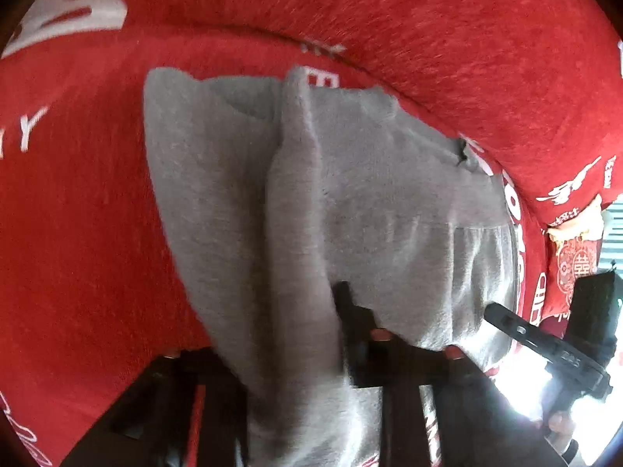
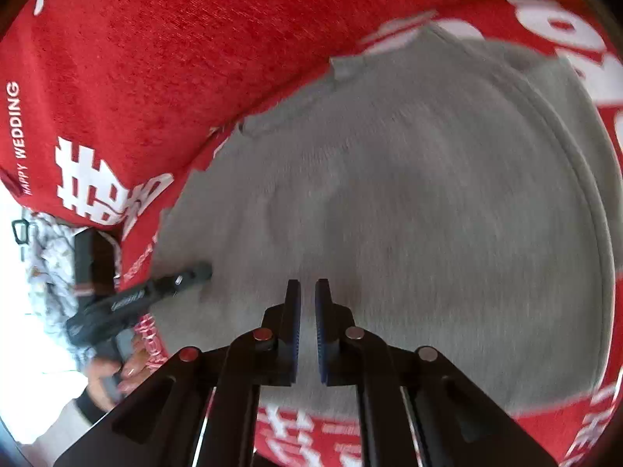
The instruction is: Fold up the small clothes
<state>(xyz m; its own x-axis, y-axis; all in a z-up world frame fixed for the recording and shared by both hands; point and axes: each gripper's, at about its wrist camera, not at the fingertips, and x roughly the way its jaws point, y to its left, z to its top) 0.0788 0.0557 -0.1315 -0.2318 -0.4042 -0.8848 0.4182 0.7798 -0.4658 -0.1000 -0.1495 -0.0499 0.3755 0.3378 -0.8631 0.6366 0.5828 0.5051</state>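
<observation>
A small grey fleece garment (image 1: 381,194) lies on a red sofa seat (image 1: 78,214). My left gripper (image 1: 311,330) is shut on a lifted fold of the grey garment, which drapes over and hides one finger. The right gripper shows in the left wrist view (image 1: 492,309) at the garment's right edge. In the right wrist view the garment (image 2: 428,175) spreads flat under my right gripper (image 2: 307,292), whose blue-padded jaws are nearly closed with a thin gap and nothing between them. The left gripper also shows there (image 2: 202,270), its tip at the garment's left edge.
The red sofa backrest (image 1: 428,39) with white lettering rises behind the garment. A patterned cushion (image 1: 576,257) sits at the far right. A patterned cloth (image 2: 50,264) lies at the left edge in the right wrist view.
</observation>
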